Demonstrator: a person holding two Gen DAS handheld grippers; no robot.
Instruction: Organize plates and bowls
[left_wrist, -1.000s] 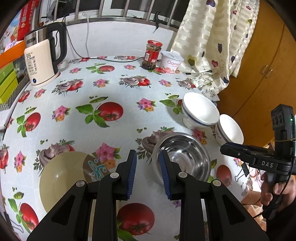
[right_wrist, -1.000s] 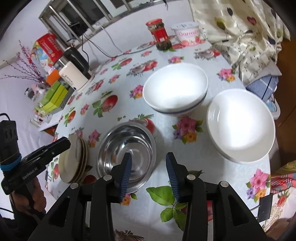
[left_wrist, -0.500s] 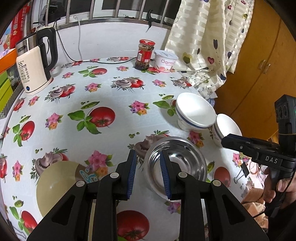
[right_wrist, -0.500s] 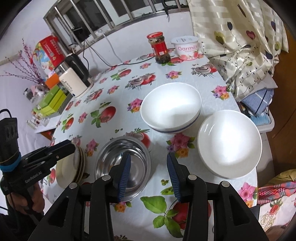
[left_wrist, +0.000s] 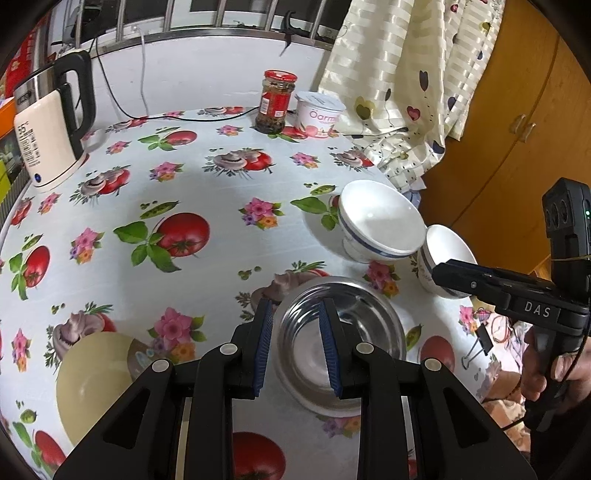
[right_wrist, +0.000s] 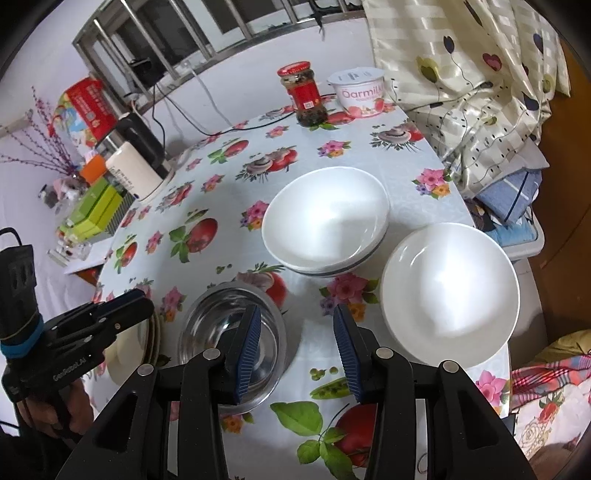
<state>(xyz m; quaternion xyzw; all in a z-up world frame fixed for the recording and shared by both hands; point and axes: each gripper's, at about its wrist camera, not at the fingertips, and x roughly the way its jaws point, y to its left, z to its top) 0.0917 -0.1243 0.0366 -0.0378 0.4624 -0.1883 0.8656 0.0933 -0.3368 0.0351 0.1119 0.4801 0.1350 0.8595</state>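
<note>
Right gripper (right_wrist: 297, 349) (jaws apart) above steel bowl (right_wrist: 207, 325)

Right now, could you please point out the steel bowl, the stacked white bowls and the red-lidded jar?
steel bowl (left_wrist: 338, 345), left wrist view, on its inner base.
stacked white bowls (right_wrist: 325, 218), right wrist view, inside the top bowl.
red-lidded jar (right_wrist: 304, 94), right wrist view, on its red label.

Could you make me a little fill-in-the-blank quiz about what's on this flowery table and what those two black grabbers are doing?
1. The bowl nearest the left gripper is made of shiny ____.
2. The jar at the far edge has a ____ lid.
3. Both the left gripper and the right gripper have their jaws ____, holding nothing.
4. The two white bowls beside the single white bowl are ____ one inside the other.

Missing words: metal; red; open; stacked
</note>
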